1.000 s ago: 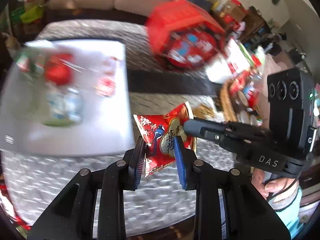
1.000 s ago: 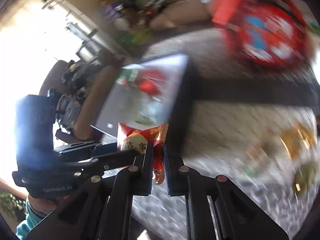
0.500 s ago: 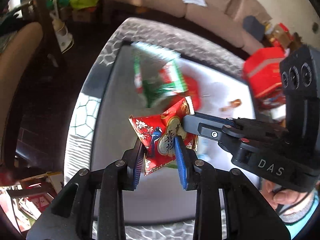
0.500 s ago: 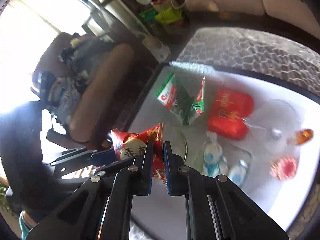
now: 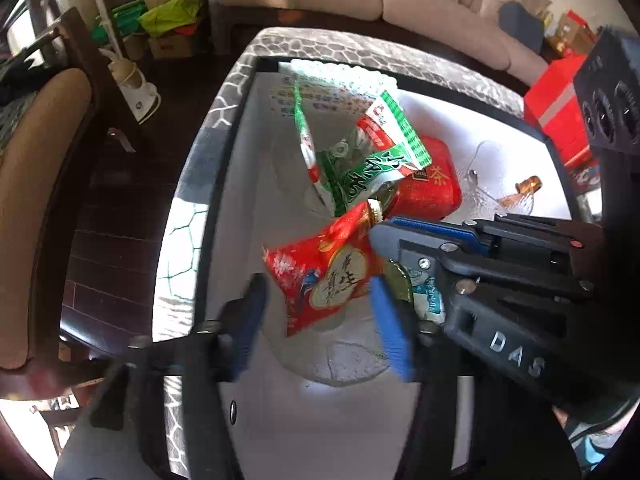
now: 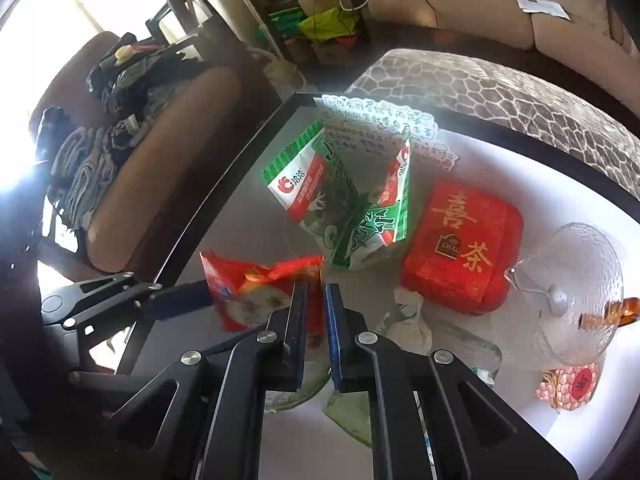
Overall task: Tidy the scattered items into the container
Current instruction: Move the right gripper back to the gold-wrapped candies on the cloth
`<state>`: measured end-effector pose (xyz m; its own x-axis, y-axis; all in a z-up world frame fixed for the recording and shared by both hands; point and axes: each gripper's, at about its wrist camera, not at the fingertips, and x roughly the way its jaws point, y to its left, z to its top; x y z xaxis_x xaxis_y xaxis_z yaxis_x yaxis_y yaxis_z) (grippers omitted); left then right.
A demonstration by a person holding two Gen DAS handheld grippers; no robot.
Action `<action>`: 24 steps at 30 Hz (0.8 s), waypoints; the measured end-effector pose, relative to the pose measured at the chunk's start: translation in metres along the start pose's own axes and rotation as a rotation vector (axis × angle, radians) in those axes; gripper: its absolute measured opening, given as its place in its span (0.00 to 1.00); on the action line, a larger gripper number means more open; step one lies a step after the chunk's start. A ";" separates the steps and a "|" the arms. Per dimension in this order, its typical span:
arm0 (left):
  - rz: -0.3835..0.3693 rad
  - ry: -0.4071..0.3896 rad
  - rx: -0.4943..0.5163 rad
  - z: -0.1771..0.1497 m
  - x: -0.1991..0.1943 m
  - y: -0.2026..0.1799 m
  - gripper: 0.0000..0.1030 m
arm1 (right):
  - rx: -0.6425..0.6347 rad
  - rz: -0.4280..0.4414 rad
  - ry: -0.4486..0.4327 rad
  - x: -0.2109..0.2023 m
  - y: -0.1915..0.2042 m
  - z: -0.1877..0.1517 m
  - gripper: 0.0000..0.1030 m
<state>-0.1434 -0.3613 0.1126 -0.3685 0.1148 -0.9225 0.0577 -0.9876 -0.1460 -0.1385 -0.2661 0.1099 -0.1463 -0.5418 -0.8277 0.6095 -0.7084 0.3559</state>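
Jaws on my left gripper (image 5: pixel 320 320) have just been opening, and its blue pads now stand clear on either side of the red foil snack packet with a round cream label (image 5: pixel 324 276), which sits between them untouched. To the right, my right gripper (image 6: pixel 316 332) comes in across the left view and stays out of it as a clamp: its pads are pinched tight on the packet's far right corner, so it alone holds the packet. The packet hangs over the near left part of the white shallow tray with a dark rim (image 5: pixel 256 184), above a clear glass dish (image 5: pixel 340 368). Farther in on the tray I see a green and white crinkled snack bag (image 6: pixel 340 208) standing open, and right of it a red rectangular tea box with gold characters (image 6: pixel 460 244). At the right end lies a clear glass lid with an amber handle (image 6: pixel 576 292), with a small red and gold round sweet (image 6: pixel 568 388) near it.
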 end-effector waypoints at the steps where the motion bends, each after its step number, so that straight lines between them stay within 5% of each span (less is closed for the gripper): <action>1: -0.008 -0.007 -0.009 -0.001 -0.003 0.001 0.59 | 0.010 0.005 -0.001 0.000 -0.002 0.000 0.08; 11: -0.087 -0.087 -0.083 -0.013 -0.050 0.014 0.64 | 0.006 0.019 -0.005 -0.032 -0.003 -0.005 0.11; 14: -0.129 -0.144 -0.089 -0.019 -0.078 0.008 0.77 | -0.005 0.047 -0.022 -0.066 -0.009 -0.016 0.11; 16: -0.157 -0.185 -0.074 -0.027 -0.097 -0.006 0.82 | -0.024 0.039 -0.042 -0.096 -0.016 -0.028 0.17; 19: -0.206 -0.218 -0.058 -0.042 -0.117 -0.039 0.88 | -0.031 0.004 -0.081 -0.145 -0.032 -0.052 0.42; 24: -0.327 -0.187 0.030 -0.072 -0.121 -0.126 0.88 | 0.011 -0.052 -0.106 -0.222 -0.081 -0.104 0.42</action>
<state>-0.0388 -0.2431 0.2169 -0.5259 0.4059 -0.7474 -0.1169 -0.9050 -0.4091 -0.0738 -0.0413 0.2201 -0.2598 -0.5485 -0.7948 0.5902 -0.7416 0.3189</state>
